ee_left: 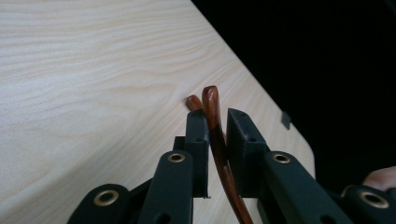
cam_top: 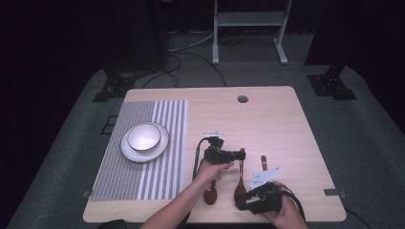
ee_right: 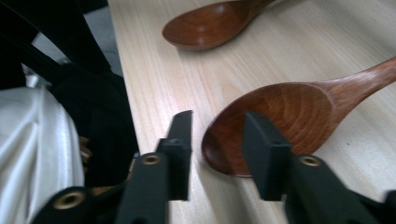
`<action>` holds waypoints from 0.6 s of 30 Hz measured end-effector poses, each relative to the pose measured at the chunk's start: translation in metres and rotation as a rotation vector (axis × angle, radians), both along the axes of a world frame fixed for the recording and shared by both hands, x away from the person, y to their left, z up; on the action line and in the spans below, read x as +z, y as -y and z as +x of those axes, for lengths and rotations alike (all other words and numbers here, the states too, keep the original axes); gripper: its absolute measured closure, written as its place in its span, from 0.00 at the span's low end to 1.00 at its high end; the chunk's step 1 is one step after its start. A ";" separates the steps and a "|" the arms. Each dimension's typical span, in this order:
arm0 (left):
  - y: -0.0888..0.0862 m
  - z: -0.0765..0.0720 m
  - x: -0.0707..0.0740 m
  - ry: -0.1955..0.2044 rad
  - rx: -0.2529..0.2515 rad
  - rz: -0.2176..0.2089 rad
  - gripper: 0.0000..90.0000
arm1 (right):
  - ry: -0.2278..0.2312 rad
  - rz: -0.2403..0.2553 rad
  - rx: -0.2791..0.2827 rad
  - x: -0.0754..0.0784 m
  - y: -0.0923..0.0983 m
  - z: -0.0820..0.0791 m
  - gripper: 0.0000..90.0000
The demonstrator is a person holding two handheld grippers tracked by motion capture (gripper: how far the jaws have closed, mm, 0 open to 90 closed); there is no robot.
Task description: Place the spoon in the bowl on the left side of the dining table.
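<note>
Three brown wooden spoons lie near the table's front edge. The middle spoon [cam_top: 240, 183] has its handle pointing away from me. My left gripper [cam_top: 241, 154] reaches in from the left and is shut on that handle's far end [ee_left: 212, 109]. Just behind it shows the tip of the right spoon's handle [ee_left: 192, 101], which also shows in the high view [cam_top: 263, 161]. My right gripper [cam_top: 241, 205] stands open at the middle spoon's bowl [ee_right: 280, 112], with its jaws [ee_right: 219, 119] apart and one jaw over the bowl's rim. The left spoon's bowl [ee_right: 205, 25] lies beyond it [cam_top: 210, 194].
A grey striped placemat [cam_top: 157, 162] covers the table's left part, and a white plate [cam_top: 162, 145] with a white bowl [cam_top: 143, 136] in it sits on the mat. A round hole [cam_top: 242, 99] is at the table's far edge. A metal stand [cam_top: 248, 21] stands behind.
</note>
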State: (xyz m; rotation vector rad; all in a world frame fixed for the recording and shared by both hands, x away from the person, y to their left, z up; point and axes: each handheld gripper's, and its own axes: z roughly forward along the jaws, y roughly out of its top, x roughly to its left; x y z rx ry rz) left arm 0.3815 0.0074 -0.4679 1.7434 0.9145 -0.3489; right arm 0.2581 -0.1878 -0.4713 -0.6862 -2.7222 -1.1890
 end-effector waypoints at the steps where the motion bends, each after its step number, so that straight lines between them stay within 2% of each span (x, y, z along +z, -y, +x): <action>1: 0.000 0.000 0.000 0.000 0.000 0.000 0.89 | 0.000 0.000 0.000 0.000 0.000 0.000 0.66; 2: -0.001 0.000 0.002 -0.006 0.002 -0.019 0.90 | -0.008 0.011 -0.006 0.000 0.002 0.001 0.59; 4: -0.003 0.000 0.004 -0.008 0.002 -0.038 0.92 | -0.009 0.011 -0.009 0.000 0.003 0.000 0.57; 8: -0.006 -0.003 0.011 0.004 0.020 -0.078 0.94 | -0.020 0.053 -0.028 0.004 0.010 0.000 0.54; 10: -0.006 -0.004 0.015 0.022 0.021 -0.078 0.94 | -0.012 0.058 -0.043 0.006 0.014 -0.001 0.52; 18: -0.009 -0.002 0.023 0.040 0.026 -0.089 0.94 | -0.006 0.072 -0.080 0.011 0.026 0.000 0.51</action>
